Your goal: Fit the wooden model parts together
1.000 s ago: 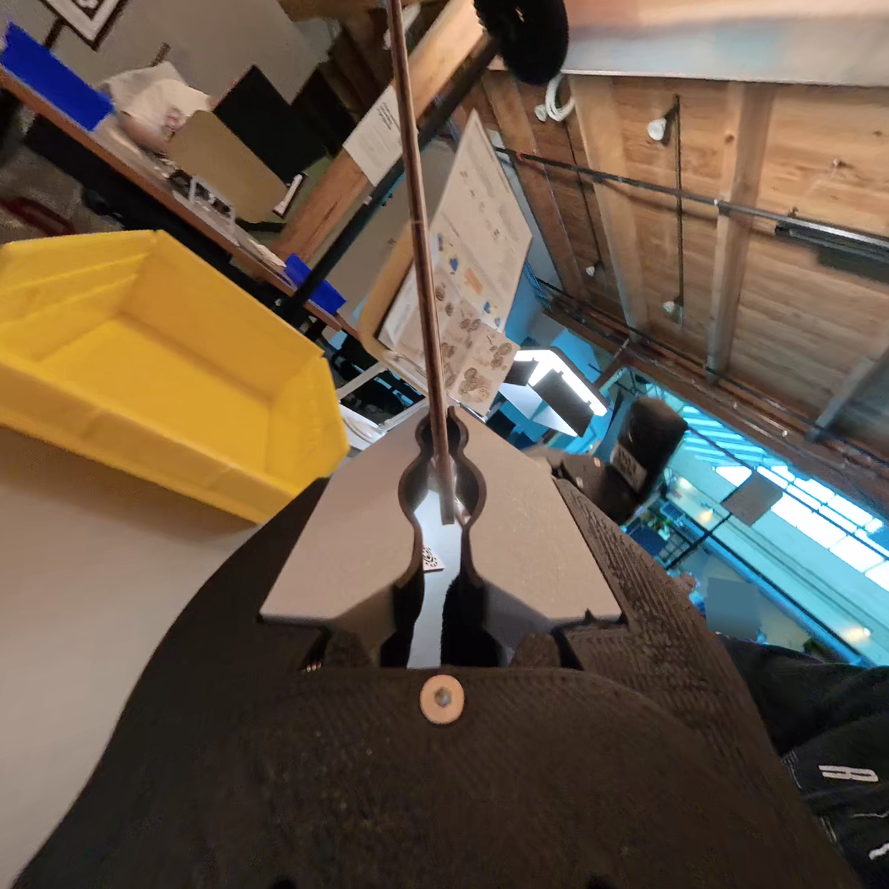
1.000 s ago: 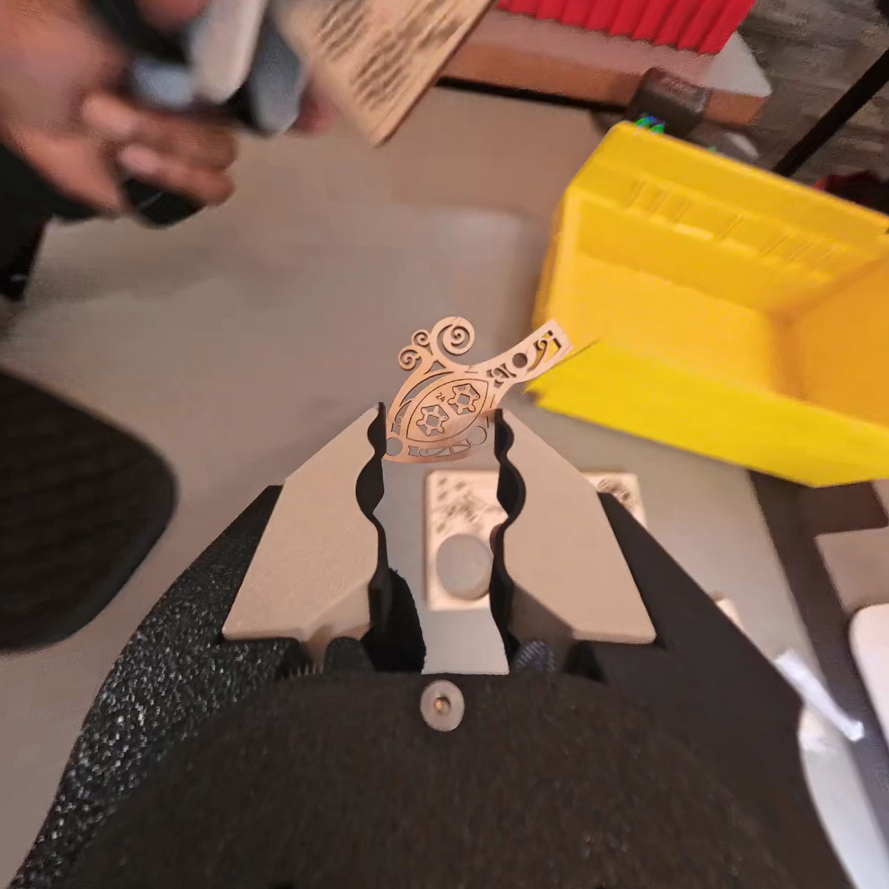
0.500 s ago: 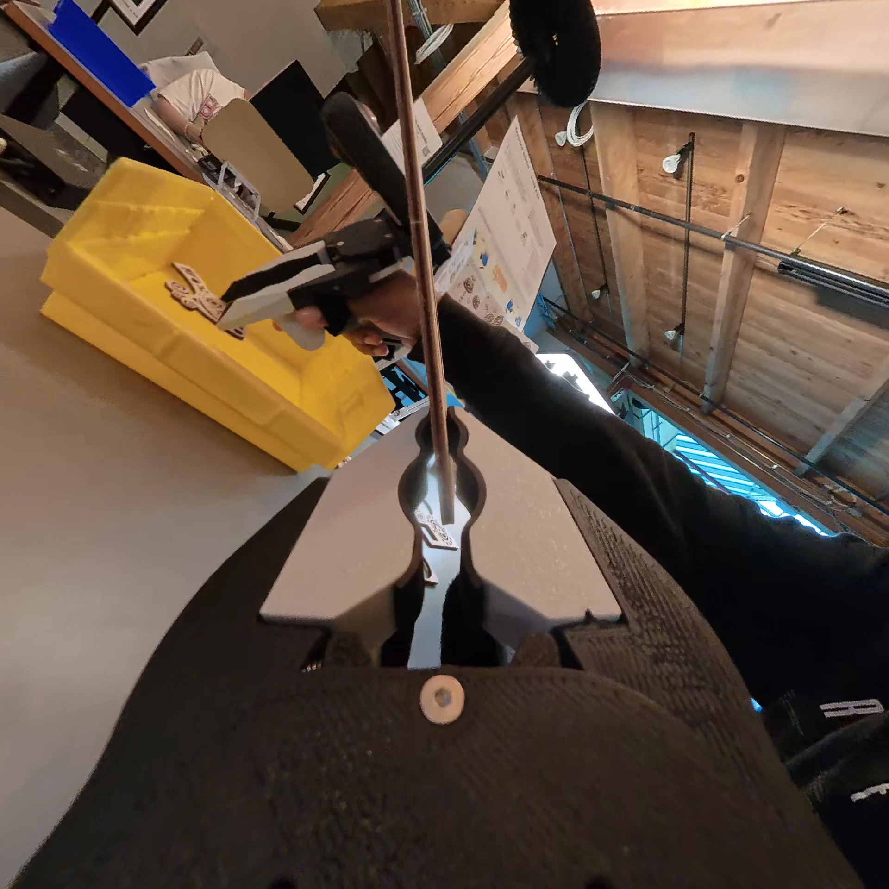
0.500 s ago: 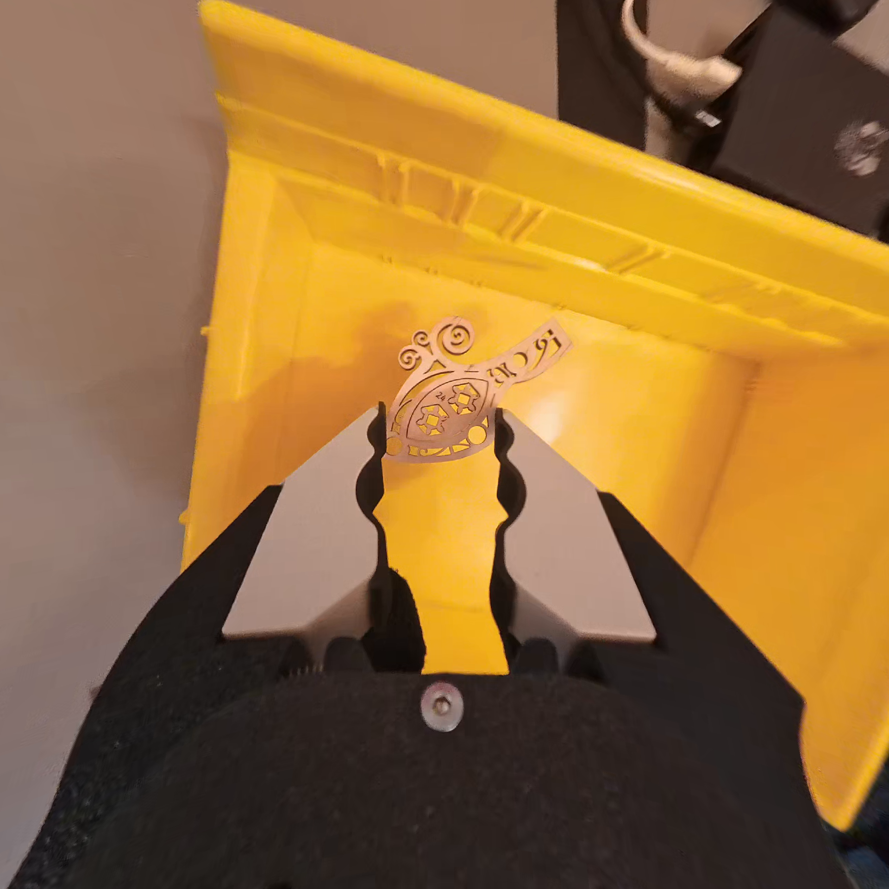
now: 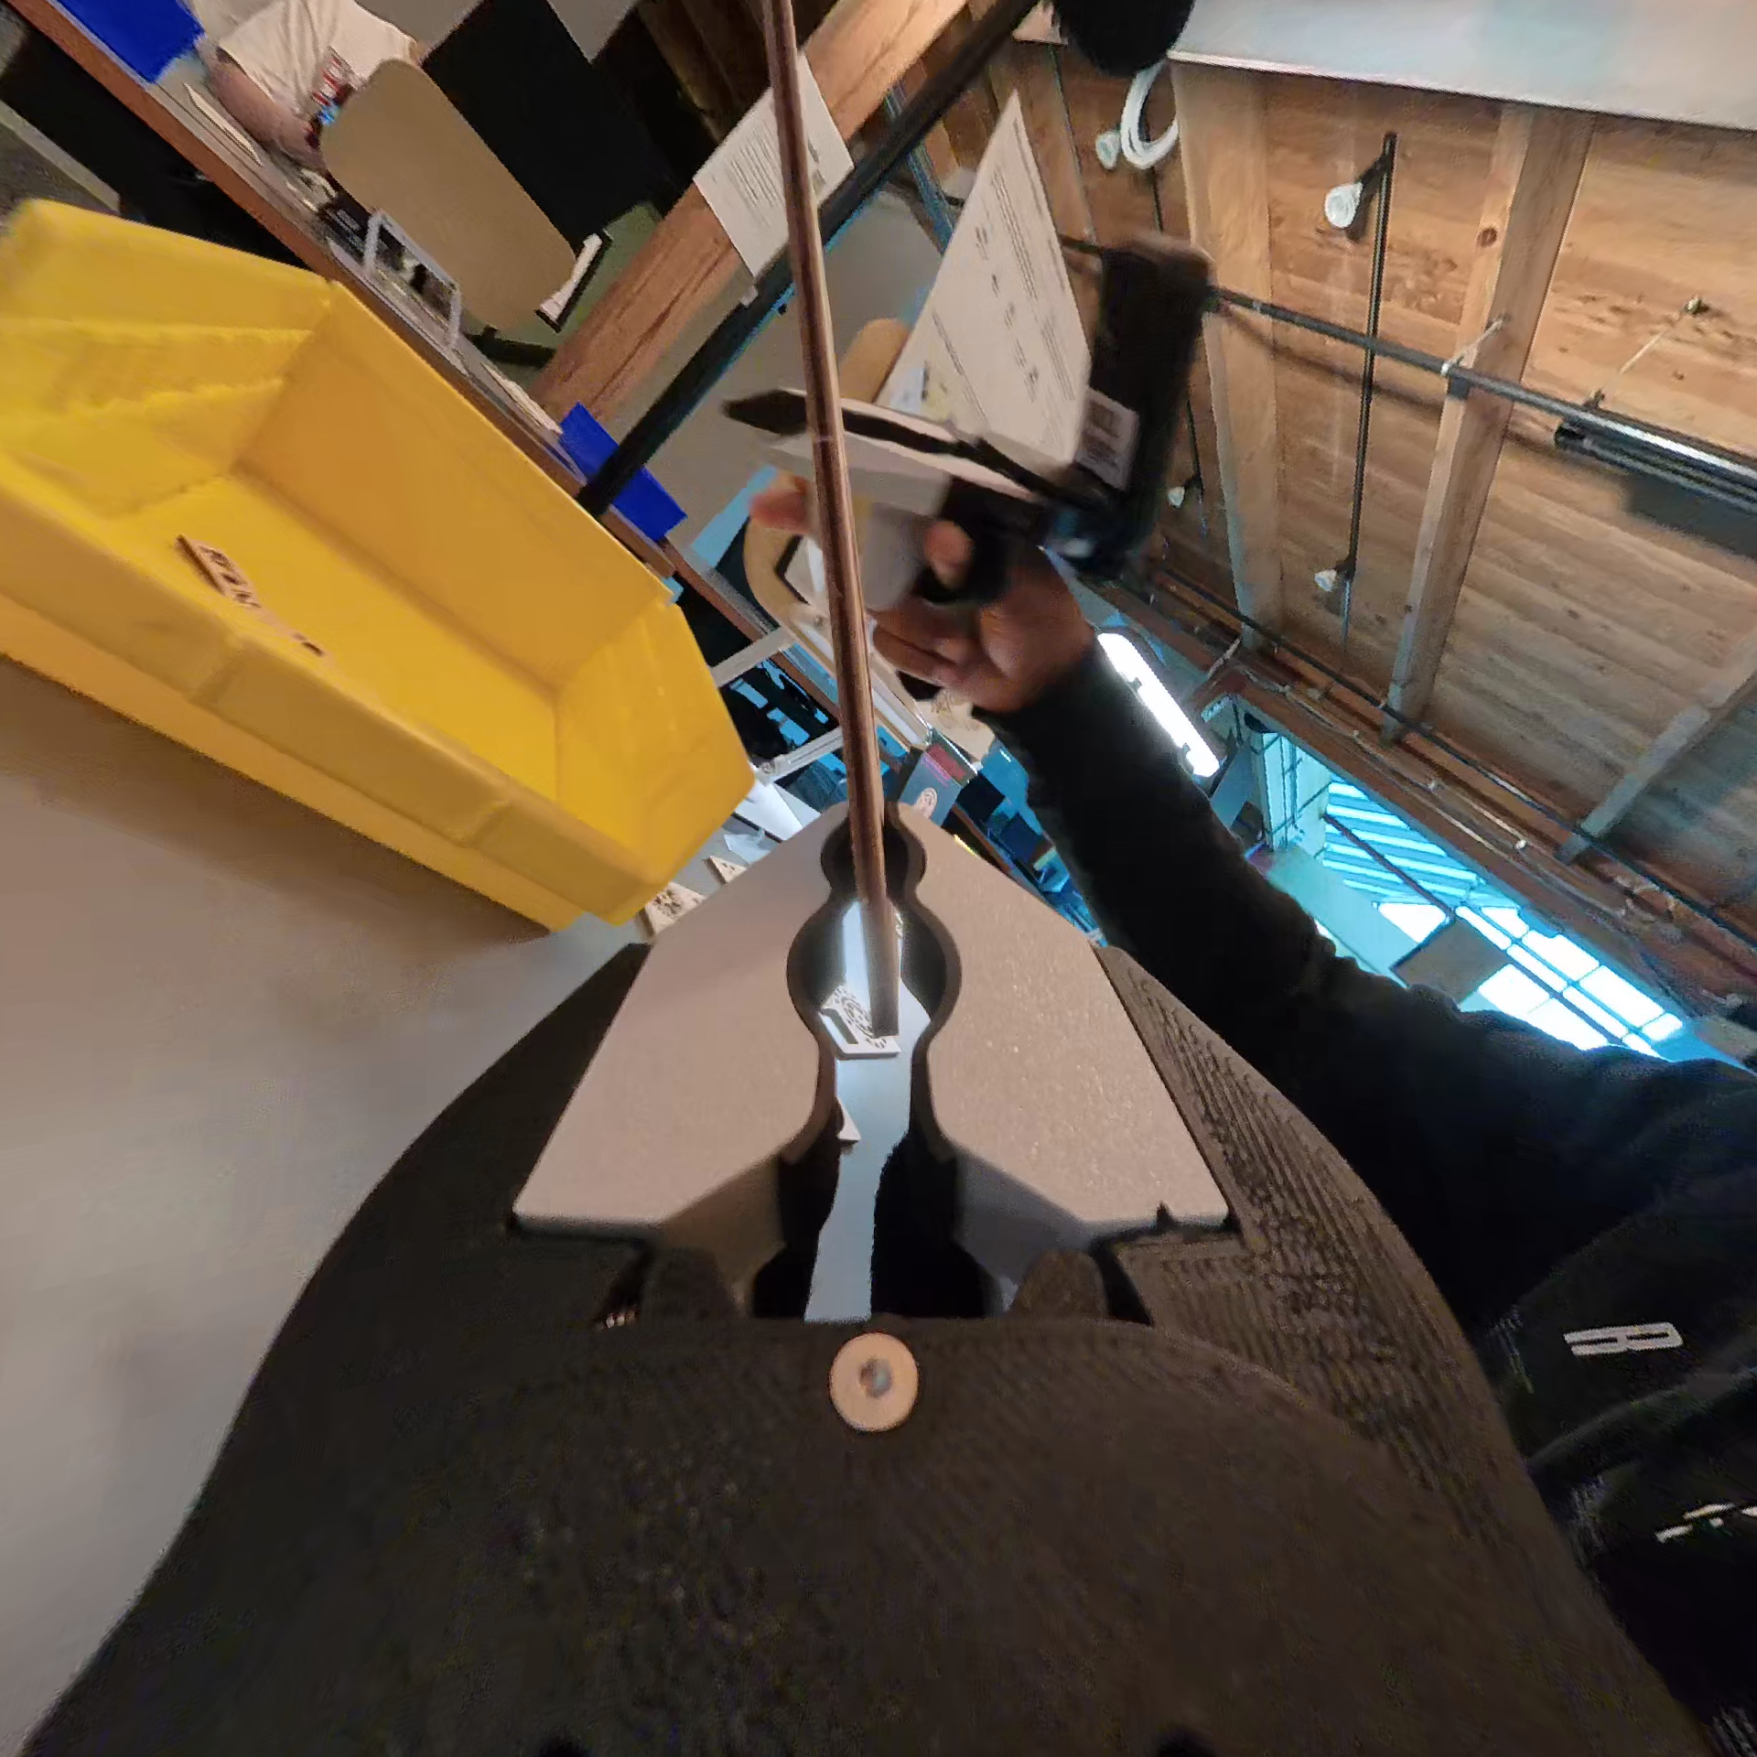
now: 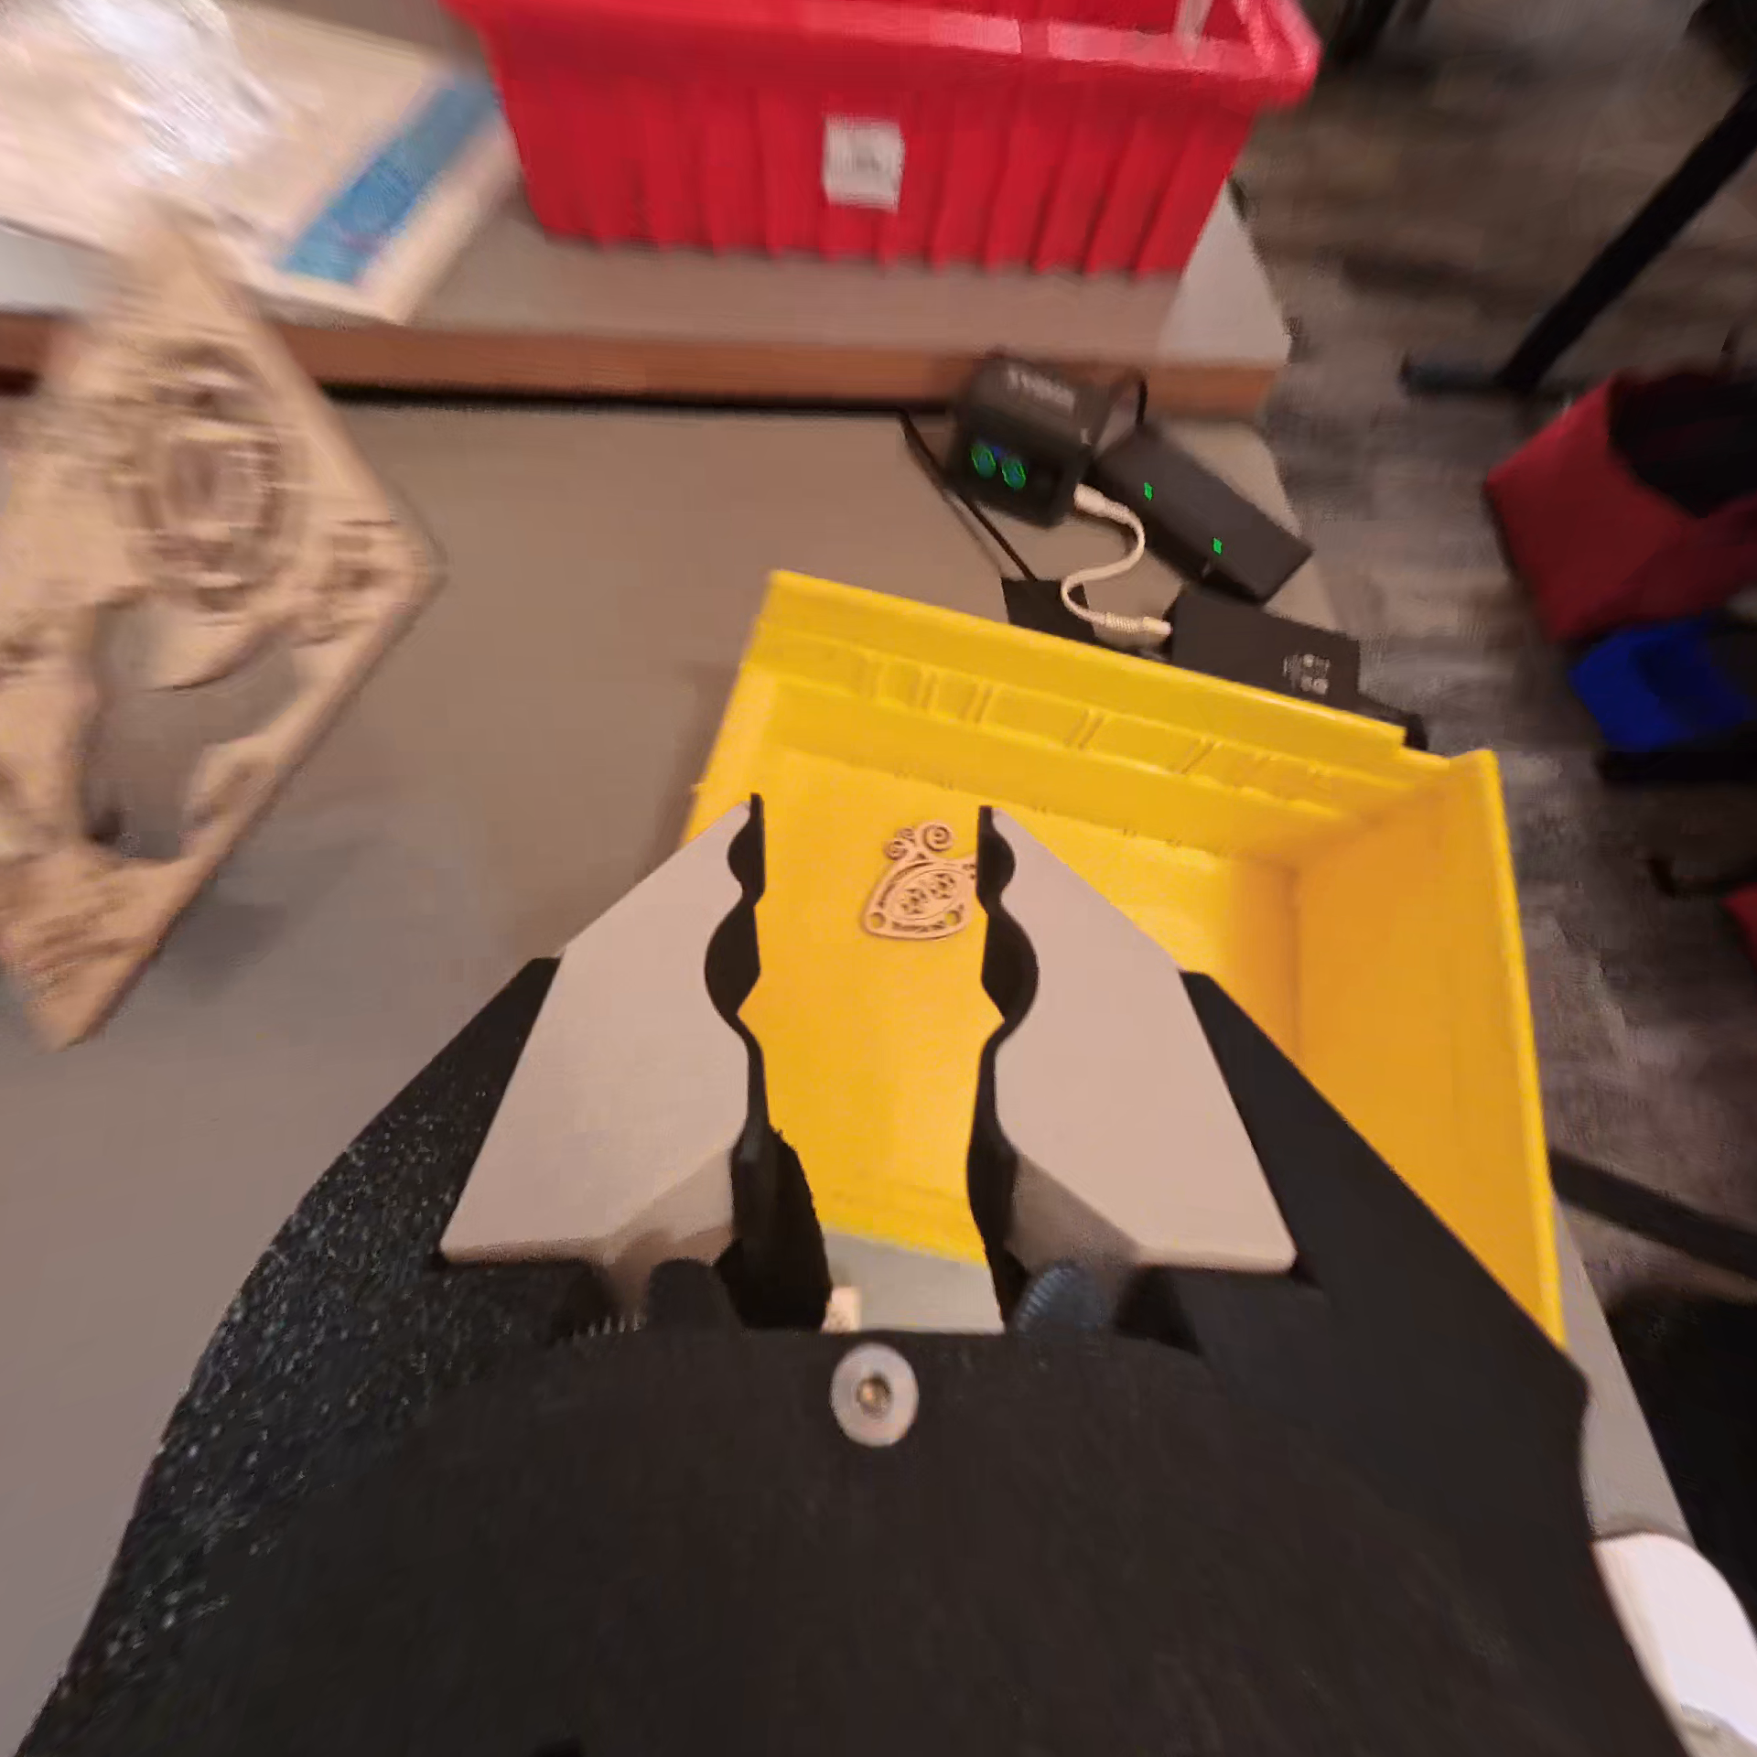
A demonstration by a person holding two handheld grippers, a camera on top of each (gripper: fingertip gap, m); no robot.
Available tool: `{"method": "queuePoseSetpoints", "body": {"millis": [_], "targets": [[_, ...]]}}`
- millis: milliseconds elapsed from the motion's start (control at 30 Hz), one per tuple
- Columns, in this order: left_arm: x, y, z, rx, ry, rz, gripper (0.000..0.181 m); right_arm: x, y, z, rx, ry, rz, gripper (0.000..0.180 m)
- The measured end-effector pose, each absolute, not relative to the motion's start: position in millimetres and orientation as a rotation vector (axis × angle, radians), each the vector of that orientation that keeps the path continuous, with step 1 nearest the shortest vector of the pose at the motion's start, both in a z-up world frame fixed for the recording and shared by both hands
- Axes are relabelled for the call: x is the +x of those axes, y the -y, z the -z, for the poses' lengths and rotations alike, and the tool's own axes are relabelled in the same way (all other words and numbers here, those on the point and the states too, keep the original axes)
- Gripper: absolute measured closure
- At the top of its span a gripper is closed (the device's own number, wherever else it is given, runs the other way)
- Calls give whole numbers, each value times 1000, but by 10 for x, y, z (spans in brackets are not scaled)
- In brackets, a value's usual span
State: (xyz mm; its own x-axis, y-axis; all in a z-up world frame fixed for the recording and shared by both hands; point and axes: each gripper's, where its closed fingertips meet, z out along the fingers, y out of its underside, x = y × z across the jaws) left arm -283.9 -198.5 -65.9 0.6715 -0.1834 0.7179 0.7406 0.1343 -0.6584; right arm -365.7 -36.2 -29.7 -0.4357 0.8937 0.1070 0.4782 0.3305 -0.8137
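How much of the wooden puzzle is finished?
Done: one curly wooden piece lies loose in the yellow bin, and the right gripper above it has open, empty jaws. In hand: the left gripper is shut on the thin wooden sheet, seen edge-on. Left: nothing looks joined yet.

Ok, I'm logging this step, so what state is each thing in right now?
Left gripper: shut on the wooden sheet, held edge-on.
Right gripper: open, empty, above the bin.
Ornate wooden piece: lying flat inside the bin.
Yellow bin: upright on the table.
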Motion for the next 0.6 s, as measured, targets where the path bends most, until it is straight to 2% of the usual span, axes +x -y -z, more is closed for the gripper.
{"method": "queuePoseSetpoints", "body": {"millis": [100,333,600], "targets": [[-2669,1836,560,-1301,481,735,179,-2871,508,35,-1119,1988,-1167,140],[-1941,1422,222,-1344,269,840,179,-1205,643,136,-1118,1856,-1329,147],[-783,772,47,-1324,43,1070,179,-193,504,214,-1243,1531,-1477,149]]}}
